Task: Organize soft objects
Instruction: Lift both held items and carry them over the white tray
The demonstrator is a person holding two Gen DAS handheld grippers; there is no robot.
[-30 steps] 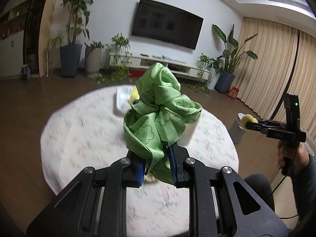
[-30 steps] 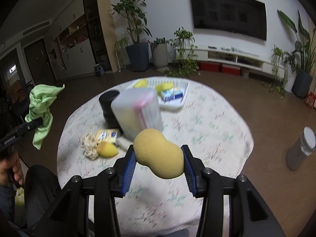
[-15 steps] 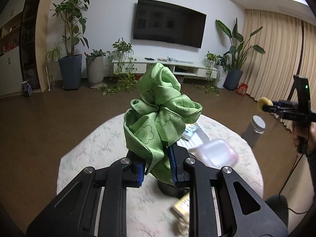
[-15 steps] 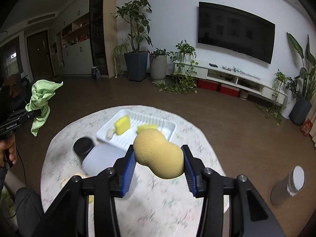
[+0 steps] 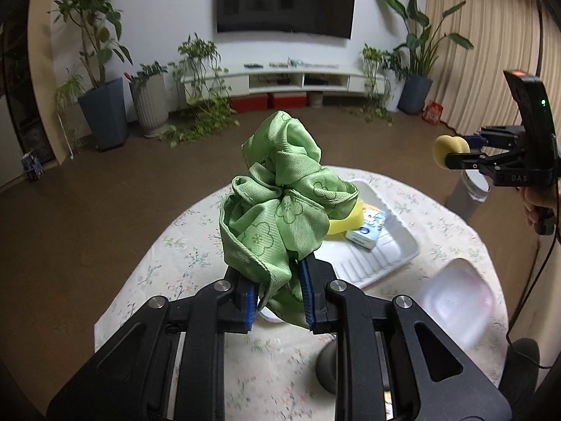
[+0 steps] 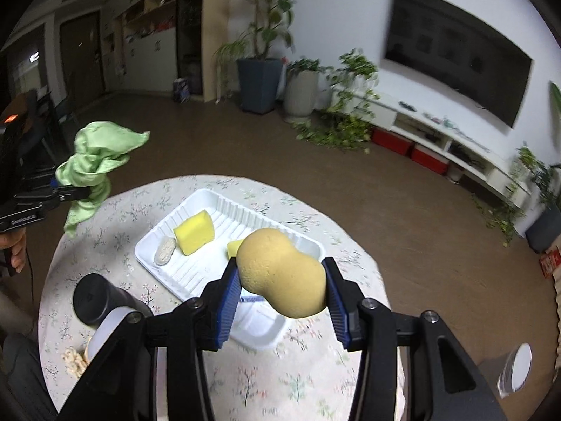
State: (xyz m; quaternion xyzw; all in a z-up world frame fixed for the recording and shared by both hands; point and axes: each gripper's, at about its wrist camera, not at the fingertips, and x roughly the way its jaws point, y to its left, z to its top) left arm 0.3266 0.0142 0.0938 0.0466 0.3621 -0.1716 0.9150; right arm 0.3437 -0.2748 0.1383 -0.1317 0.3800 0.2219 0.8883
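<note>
Green cloth (image 5: 280,203): ribbed, slightly glossy fabric with faint outlined flower motifs, bunched into loose folds with a hemmed edge hanging down. Clamped between the blue-padded jaws of the left gripper (image 5: 278,293), held in the air above the near-left part of the round table (image 5: 196,245).

Sponge (image 6: 282,273): tan-yellow, peanut-shaped, finely pored foam with rounded lobes. Squeezed at its waist between the ridged blue pads of the right gripper (image 6: 282,289), held aloft over the tray's near end.

Table: round, covered in a pale cloth printed with small floral sprigs.

Tray (image 6: 182,270): white, rectangular, thin foam or plastic with rounded corners and a ribbed floor, lying near the table's middle. Contents: a yellow wedge-shaped sponge block (image 6: 194,233); just beside it, toward the tray's left edge, a small beige peanut-shaped item (image 6: 164,251), finely speckled; a second yellow piece (image 6: 234,247), mostly hidden behind the held sponge; a blue-and-white printed packet (image 5: 366,231).

Black cylinder (image 6: 93,298): matte, lying or tilted near the table's left edge; its posture cannot be told.

Translucent white container (image 5: 455,301): rounded, blurred, with a pinkish tint, at the table's right edge in the left wrist view.

Cream knobbly item (image 6: 72,368): near the table's near-left edge, partly hidden.
</note>
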